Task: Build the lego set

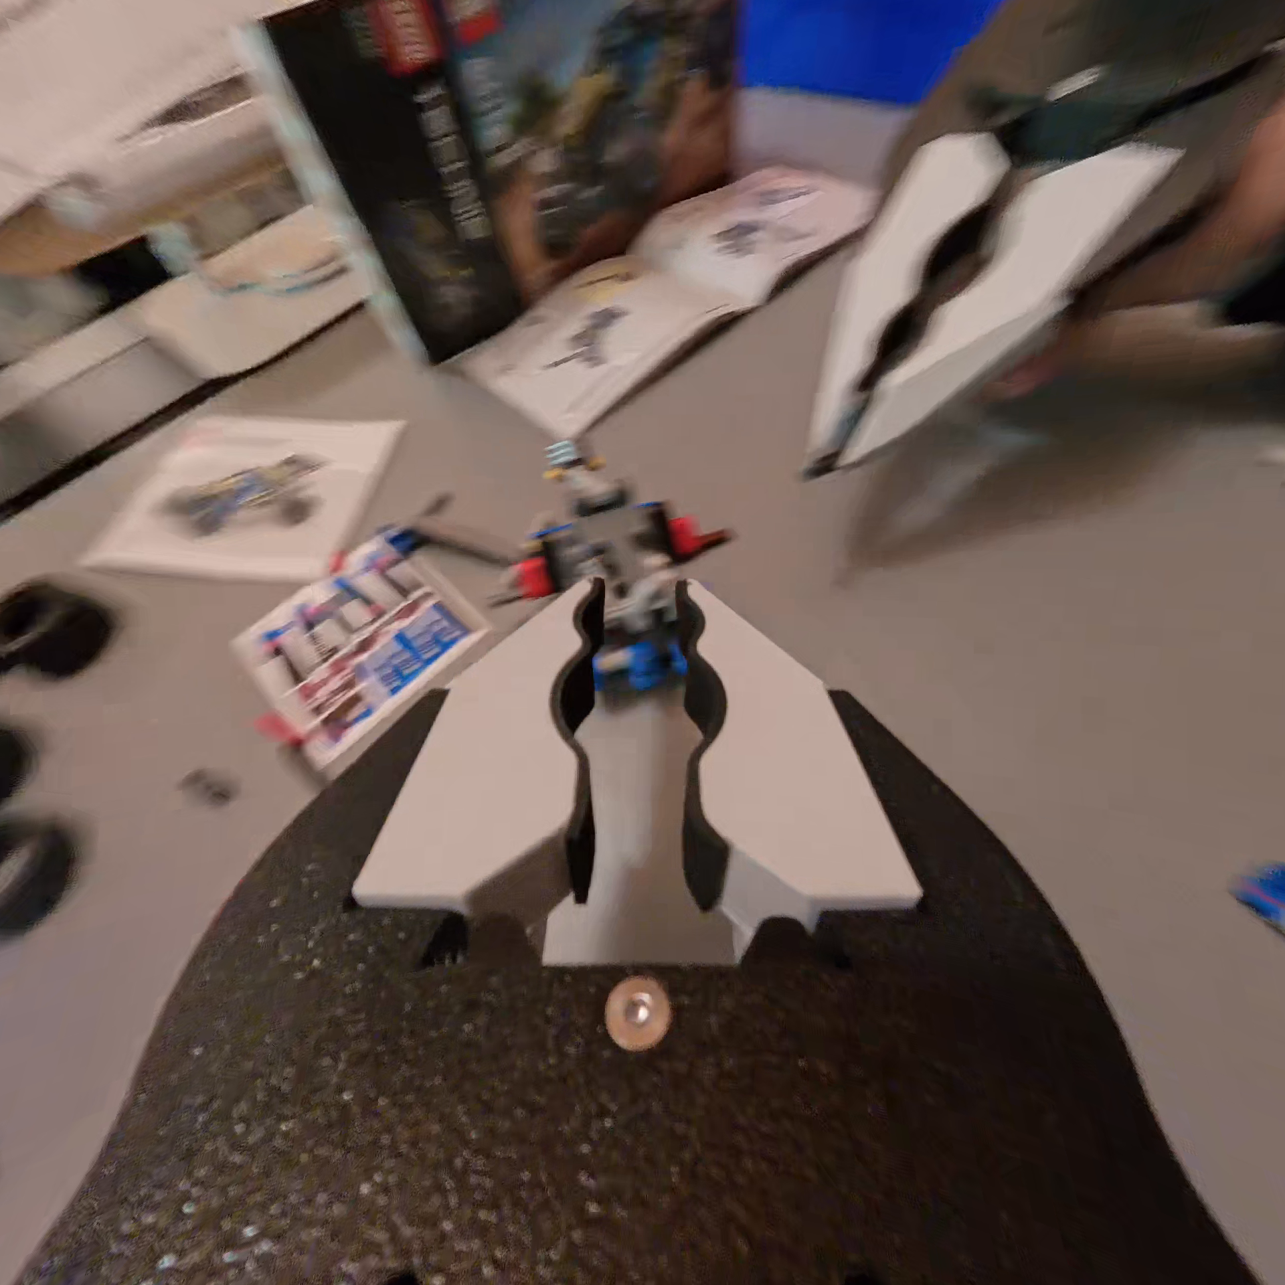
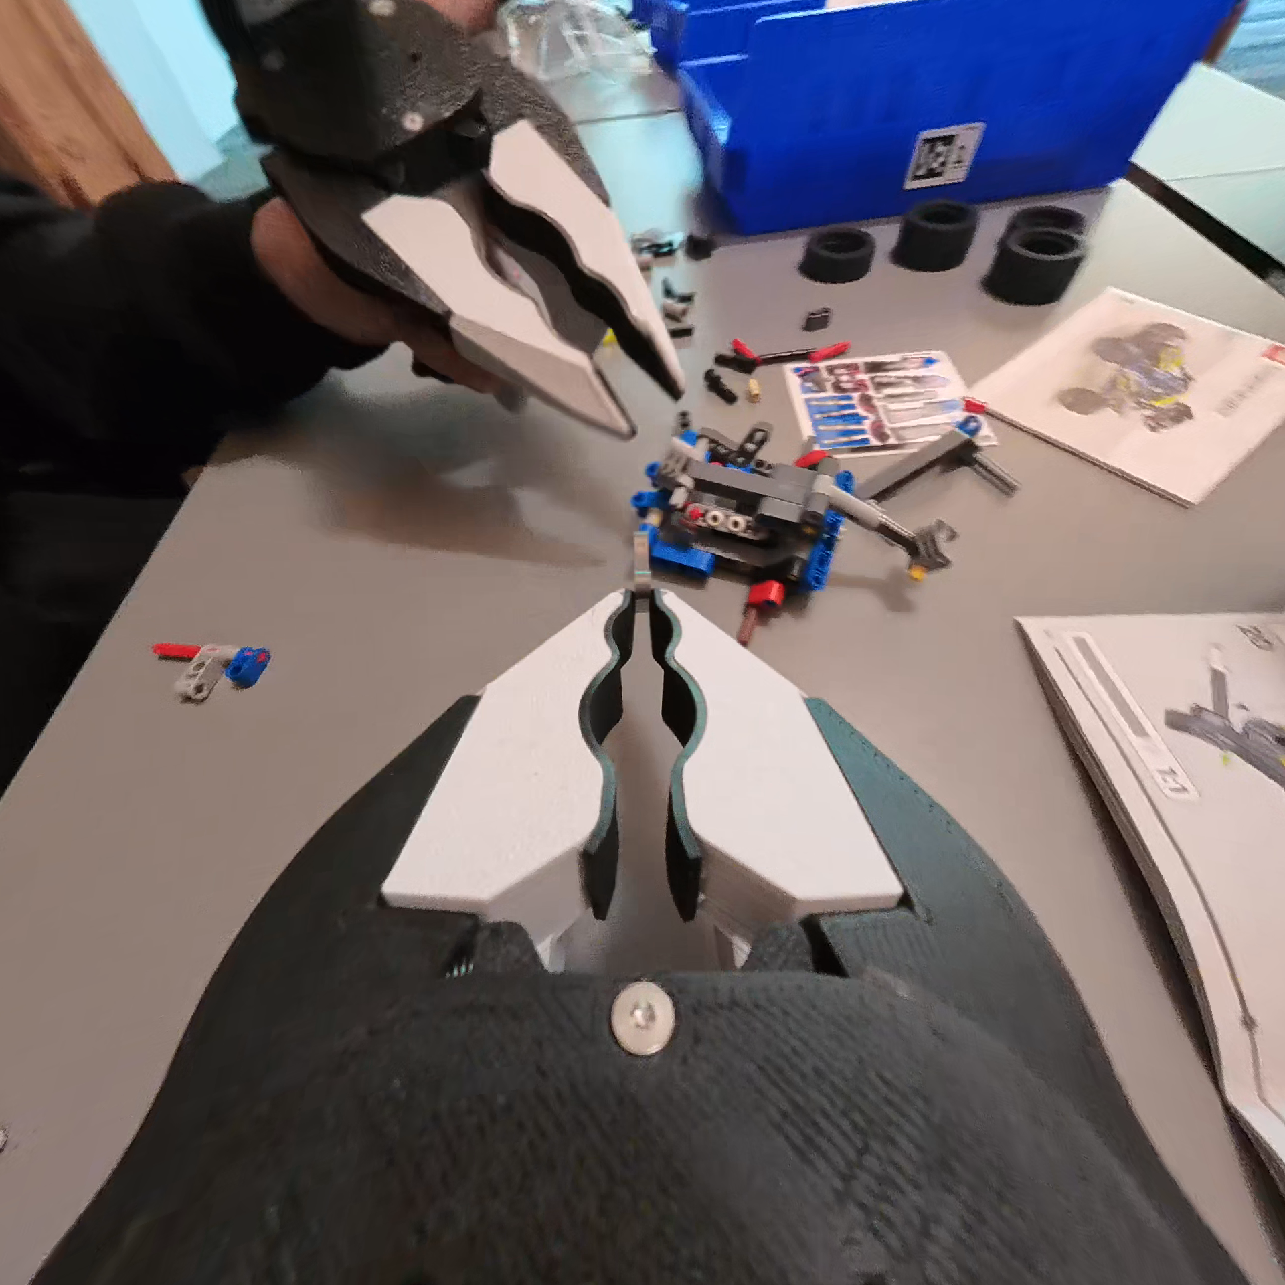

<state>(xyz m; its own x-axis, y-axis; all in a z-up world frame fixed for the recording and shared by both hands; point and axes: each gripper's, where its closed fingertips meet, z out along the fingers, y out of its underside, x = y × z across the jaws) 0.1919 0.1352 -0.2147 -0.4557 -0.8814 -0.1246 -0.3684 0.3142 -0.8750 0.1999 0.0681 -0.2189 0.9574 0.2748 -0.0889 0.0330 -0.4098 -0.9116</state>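
At fingertips | right hand-held gripper (image 2: 641, 596) pinches grey pin (image 2: 640, 560) — pointing forward | left (image 2: 653, 410) agape

dim, warm indoor light with soft shadows on the grey tabletop (image 2: 348, 542). the left wrist view is heavily smeared by motion blur; the right wrist view is sharper, blurred toward its edges, with wide-angle bending.
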